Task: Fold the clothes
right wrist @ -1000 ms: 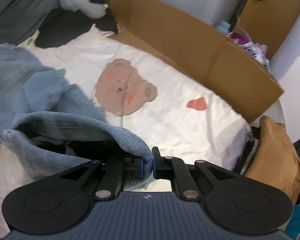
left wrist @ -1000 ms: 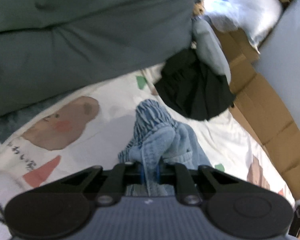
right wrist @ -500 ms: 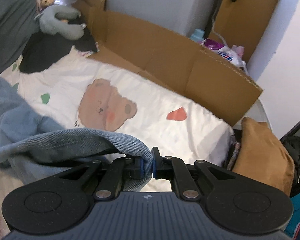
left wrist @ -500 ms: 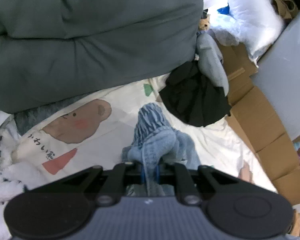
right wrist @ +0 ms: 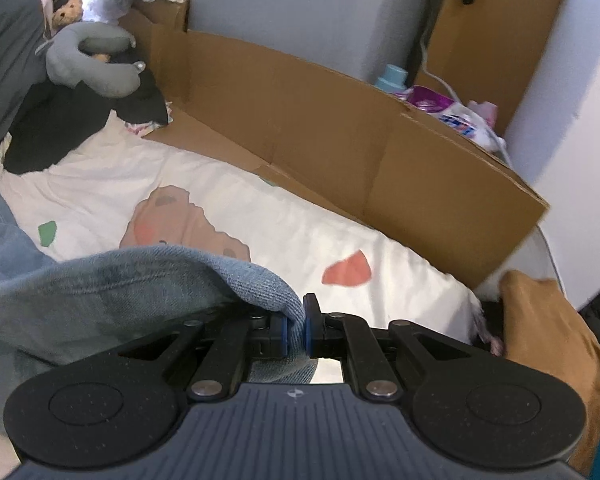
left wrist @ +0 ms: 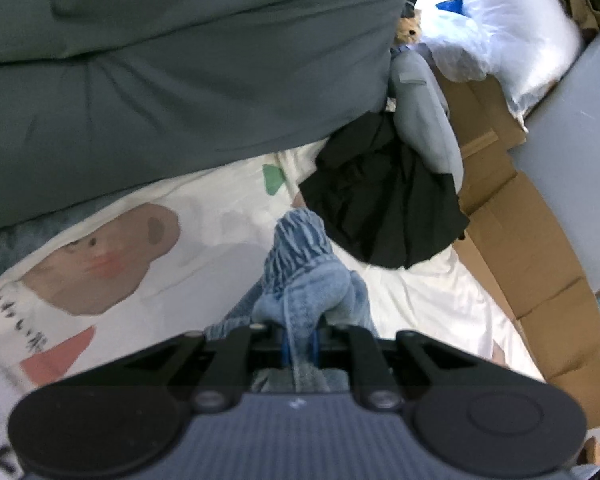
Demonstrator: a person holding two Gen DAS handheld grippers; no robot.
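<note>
A light blue denim garment point(left wrist: 304, 280) hangs bunched from my left gripper point(left wrist: 299, 346), which is shut on a fold of it above the bear-print bed sheet point(left wrist: 204, 216). In the right wrist view the same denim garment point(right wrist: 112, 292) stretches off to the left, its hem clamped in my right gripper point(right wrist: 296, 332), also shut. Both ends are lifted off the sheet point(right wrist: 260, 216). The garment's middle is hidden below the grippers.
A grey-green duvet point(left wrist: 160, 72) fills the far side. A black garment point(left wrist: 384, 200) and grey neck pillow point(left wrist: 424, 120) lie at the bed's corner. Cardboard walls point(right wrist: 340, 128) line the far edge. A brown cushion point(right wrist: 548, 332) sits at the right.
Both grippers have risen with the denim and pulled it more taut. The right view now looks higher, over the cardboard. The hold is unchanged.
</note>
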